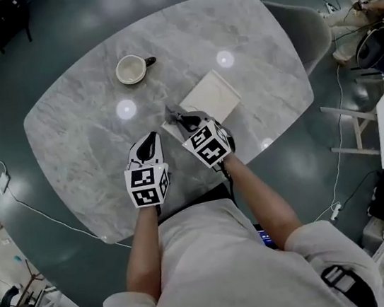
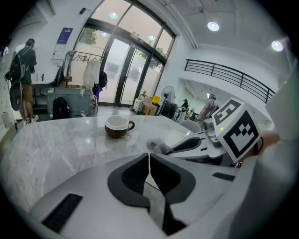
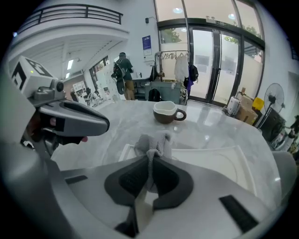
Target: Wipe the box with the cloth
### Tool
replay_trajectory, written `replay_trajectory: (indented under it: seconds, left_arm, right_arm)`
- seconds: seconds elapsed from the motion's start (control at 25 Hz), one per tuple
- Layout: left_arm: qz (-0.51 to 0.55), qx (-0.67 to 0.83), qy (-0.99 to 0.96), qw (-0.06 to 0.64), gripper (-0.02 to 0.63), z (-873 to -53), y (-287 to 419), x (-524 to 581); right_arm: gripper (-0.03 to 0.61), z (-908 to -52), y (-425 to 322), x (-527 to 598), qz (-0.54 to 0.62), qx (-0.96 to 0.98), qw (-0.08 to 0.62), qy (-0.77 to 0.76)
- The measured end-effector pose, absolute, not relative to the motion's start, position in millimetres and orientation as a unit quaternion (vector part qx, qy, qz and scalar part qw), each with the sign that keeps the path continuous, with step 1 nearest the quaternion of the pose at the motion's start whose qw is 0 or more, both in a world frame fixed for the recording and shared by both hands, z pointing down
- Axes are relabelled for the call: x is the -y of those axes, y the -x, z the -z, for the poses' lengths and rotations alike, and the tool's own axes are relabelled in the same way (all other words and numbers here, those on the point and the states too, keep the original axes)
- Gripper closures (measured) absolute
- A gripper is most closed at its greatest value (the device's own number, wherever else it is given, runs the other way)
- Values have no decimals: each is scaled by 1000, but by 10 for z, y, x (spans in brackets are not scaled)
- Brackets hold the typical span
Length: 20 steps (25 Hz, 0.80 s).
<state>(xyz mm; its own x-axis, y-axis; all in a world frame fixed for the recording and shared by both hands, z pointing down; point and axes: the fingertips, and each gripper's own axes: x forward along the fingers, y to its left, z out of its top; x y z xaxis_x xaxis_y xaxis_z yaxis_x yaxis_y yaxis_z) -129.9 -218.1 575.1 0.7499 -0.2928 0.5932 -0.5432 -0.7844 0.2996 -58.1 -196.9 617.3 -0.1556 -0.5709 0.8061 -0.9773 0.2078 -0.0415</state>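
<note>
A flat white box lies on the marble table, right of centre. My right gripper hovers over the box's near left corner, shut on a grey cloth that bunches out past its jaws above the box. The cloth shows as a small grey tuft in the head view. My left gripper is just left of the right one, over bare table, jaws pressed together with nothing between them. In the left gripper view the cloth and right gripper appear ahead to the right.
A dark cup with white inside stands on the table's far left part, also seen as cup and cup. A grey chair sits at the table's right edge. Cables run on the floor around it.
</note>
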Motion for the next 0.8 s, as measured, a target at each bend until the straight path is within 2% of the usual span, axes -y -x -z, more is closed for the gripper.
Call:
replay_trajectory:
  seconds: [0.8]
  left_arm:
    - [-271,229,-911,208,583,-5608,419,2224]
  right_arm:
    - [537,-6156,-92,2000,-302,703,294,-573]
